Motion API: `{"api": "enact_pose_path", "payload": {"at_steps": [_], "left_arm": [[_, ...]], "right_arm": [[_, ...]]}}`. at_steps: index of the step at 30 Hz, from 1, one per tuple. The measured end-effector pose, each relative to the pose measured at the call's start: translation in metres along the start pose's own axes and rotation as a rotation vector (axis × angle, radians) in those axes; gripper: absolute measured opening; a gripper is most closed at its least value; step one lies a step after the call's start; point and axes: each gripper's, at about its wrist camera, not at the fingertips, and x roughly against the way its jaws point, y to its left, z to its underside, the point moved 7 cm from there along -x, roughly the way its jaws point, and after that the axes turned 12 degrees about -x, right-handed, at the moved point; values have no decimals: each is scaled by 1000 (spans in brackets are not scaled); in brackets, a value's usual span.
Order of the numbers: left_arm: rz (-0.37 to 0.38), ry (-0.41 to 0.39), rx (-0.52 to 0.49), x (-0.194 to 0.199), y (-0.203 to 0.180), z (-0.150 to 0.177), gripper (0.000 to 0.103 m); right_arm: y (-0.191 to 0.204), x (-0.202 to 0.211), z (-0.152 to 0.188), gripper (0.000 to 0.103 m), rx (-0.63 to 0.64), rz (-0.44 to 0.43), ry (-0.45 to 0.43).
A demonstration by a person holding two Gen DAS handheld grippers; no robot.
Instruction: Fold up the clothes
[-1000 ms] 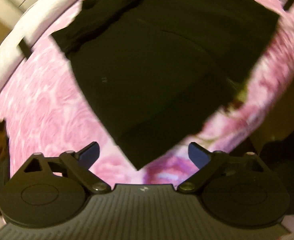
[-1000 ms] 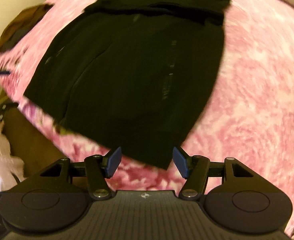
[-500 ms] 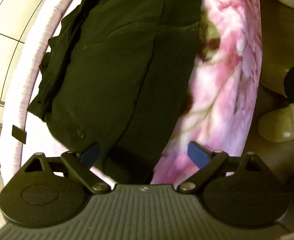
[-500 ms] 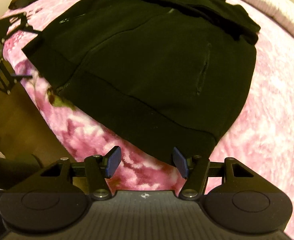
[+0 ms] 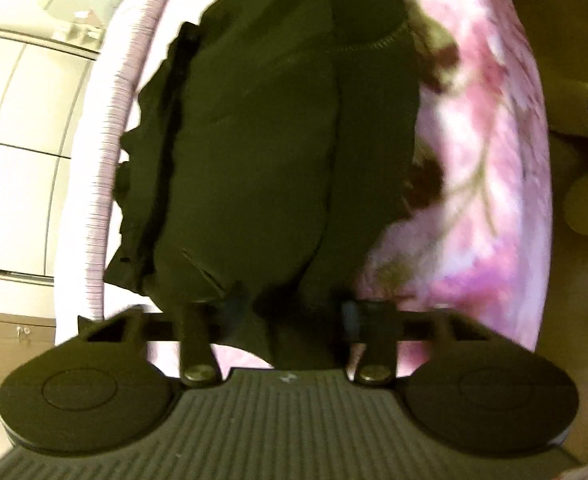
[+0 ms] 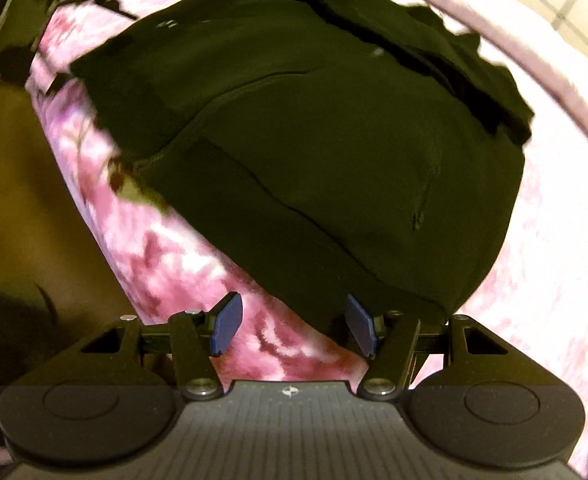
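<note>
While the black garment lies spread on the pink floral bed, close to the bed's near edge, the grab for the first fold is on. Left gripper has just been closing its fingers, and dark cloth at one hem corner sits between them; through the blur it looks like a pinch. Right gripper hovers at the other hem corner, fingers spread, only one pad touching the hem. Next, I'd say, the right must slide under that corner and close, then both lift the hem toward the collar end together. No brand, label or writing is readable anywhere.
</note>
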Motion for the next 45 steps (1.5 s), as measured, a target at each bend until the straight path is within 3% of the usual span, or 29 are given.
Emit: {"api": "enact_pose_path", "payload": {"at_steps": [2, 6, 8, 13, 15, 16, 18, 21, 23, 26, 34, 45], "left_arm": [[38, -9, 142, 1, 16, -1, 23], [187, -9, 644, -5, 70, 24, 20], [219, -14, 742, -6, 85, 31, 20], [247, -33, 673, -2, 88, 27, 19], [252, -31, 681, -2, 90, 28, 19], [254, -29, 682, 0, 87, 28, 19], [255, -15, 666, -5, 80, 23, 19], [247, 22, 553, -8, 66, 16, 18], [240, 43, 470, -10, 56, 11, 17], [231, 51, 374, -7, 48, 5, 11], [231, 15, 275, 42, 49, 4, 6], [352, 5, 349, 126, 10, -9, 5]], "right_arm": [[9, -1, -1, 61, 78, 6, -29], [41, -8, -5, 70, 270, 14, -128], [53, -19, -5, 70, 358, 28, -158], [40, -31, -3, 64, 436, 87, -201], [25, -30, 0, 54, 444, 156, -207], [16, -32, 2, 39, 446, 202, -198], [-3, -32, 10, 36, 456, 281, -193], [-13, -29, 21, 29, 521, 329, -196], [-17, -28, 24, 0, 539, 337, -175], [-27, -24, 22, 0, 479, 309, -124], [-27, 28, 6, 1, 474, 256, -107], [13, 108, 37, 1, 423, 142, -18]]}}
